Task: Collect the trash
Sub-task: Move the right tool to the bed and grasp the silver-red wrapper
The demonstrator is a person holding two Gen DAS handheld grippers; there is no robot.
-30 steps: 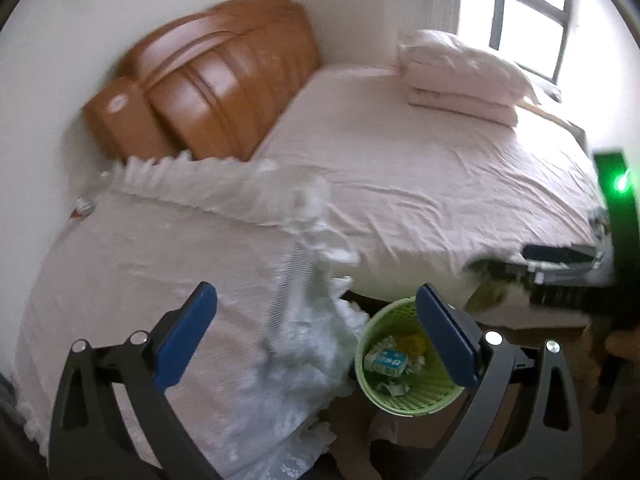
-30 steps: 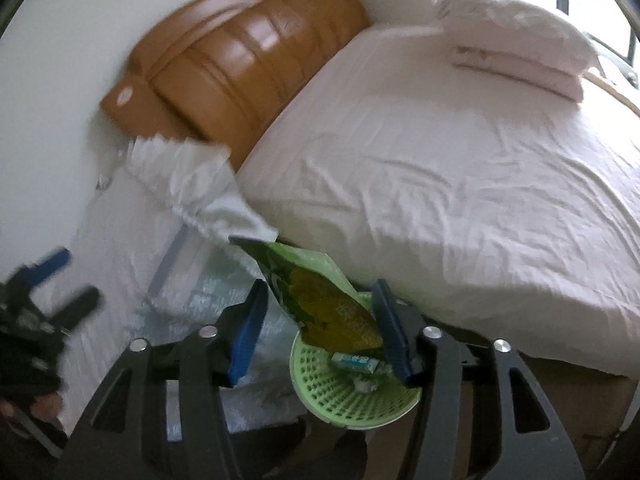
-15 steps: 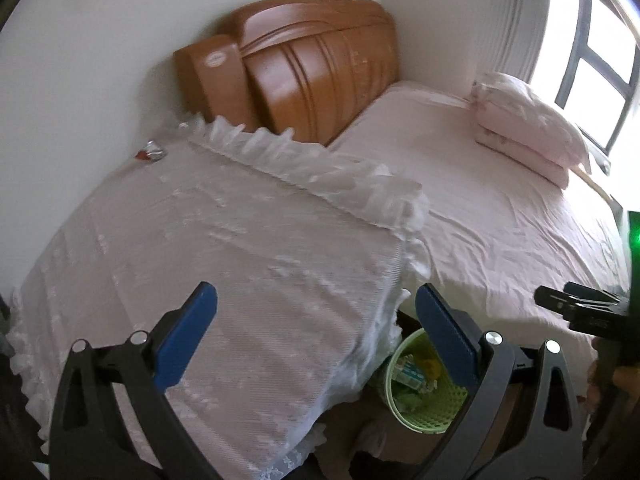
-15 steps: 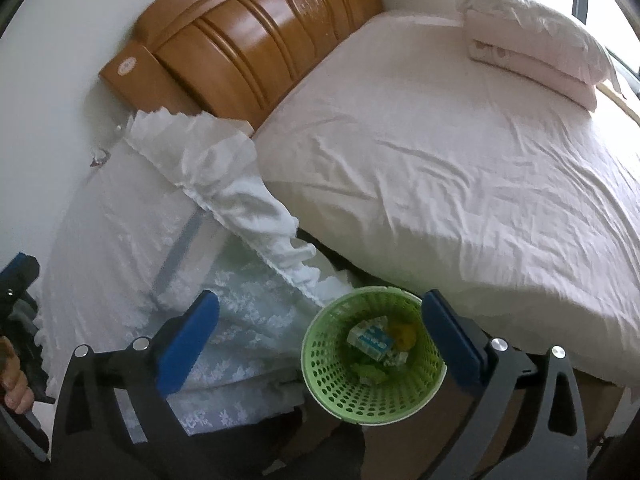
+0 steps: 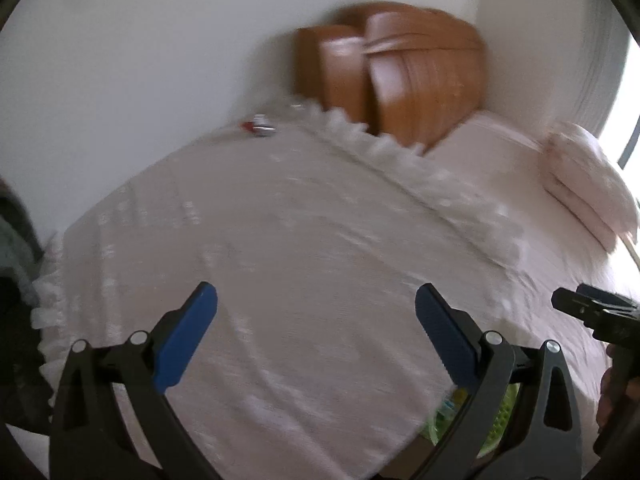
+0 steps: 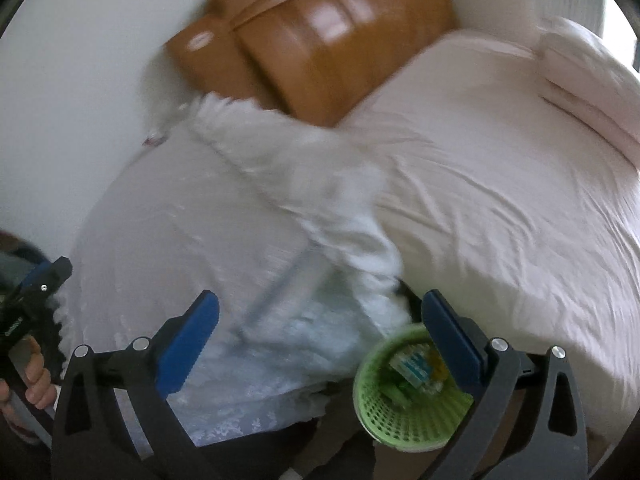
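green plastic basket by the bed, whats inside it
Inside the round green plastic mesh basket lie a small blue-and-white carton, something yellow and green scraps. Blur hides details, and the right gripper's blue finger covers its right rim; anything deeper is hidden.

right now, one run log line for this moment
left gripper: open, empty | right gripper: open, empty | green bin: holds trash | small wrapper: on lace cloth

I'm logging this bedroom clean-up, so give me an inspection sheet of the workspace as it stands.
Surface: lace-covered table beside the bed.
Job's things: green basket on the floor with wrappers inside; small red wrapper at the table's far edge.
Clutter: nothing seen.
Grippers: left gripper open, empty; right gripper open, empty.
Cables: nothing seen.
Surroundings: wooden headboard, pillows, white wall.
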